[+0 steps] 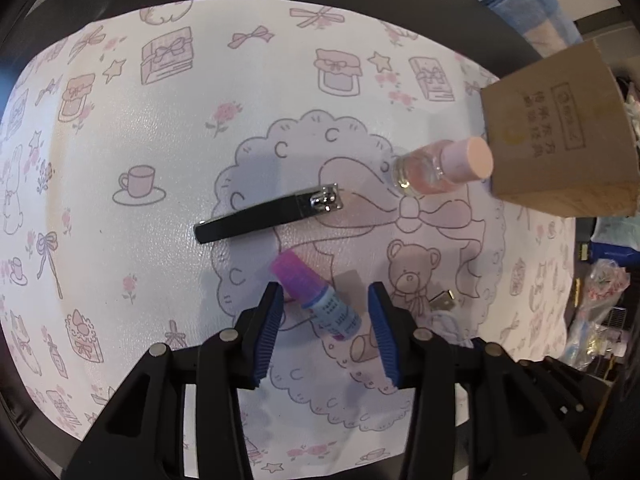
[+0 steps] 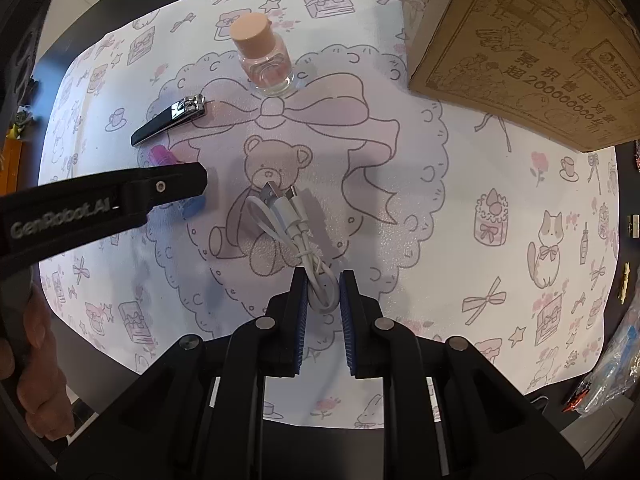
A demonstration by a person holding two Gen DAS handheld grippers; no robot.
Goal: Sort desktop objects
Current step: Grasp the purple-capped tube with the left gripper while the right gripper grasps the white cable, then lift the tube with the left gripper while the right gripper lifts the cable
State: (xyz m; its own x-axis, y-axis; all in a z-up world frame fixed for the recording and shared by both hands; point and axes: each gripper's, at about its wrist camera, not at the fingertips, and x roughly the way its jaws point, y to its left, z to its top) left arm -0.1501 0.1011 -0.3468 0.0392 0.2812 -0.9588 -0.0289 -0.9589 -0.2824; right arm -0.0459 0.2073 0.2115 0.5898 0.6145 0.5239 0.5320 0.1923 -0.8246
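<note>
White cable (image 2: 296, 232) is pinched by its loop in the right tool (image 2: 324, 296), lifted for sorting toward the cardboard box (image 2: 520, 52) (my guess). The left tool (image 1: 326, 312) hangs open astride the small pink-capped bottle (image 1: 316, 296) lying on the tabletop (image 1: 160, 152).

Left claw (image 2: 192, 196) hides most of small bottle (image 2: 162, 156); cardboard box (image 2: 520, 40) cut off.

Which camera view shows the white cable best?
The right wrist view. There the white cable lies coiled on the mat, both plugs visible, its loop between the fingers of the right gripper. The left wrist view shows only a metal plug and a little white behind a finger.
</note>
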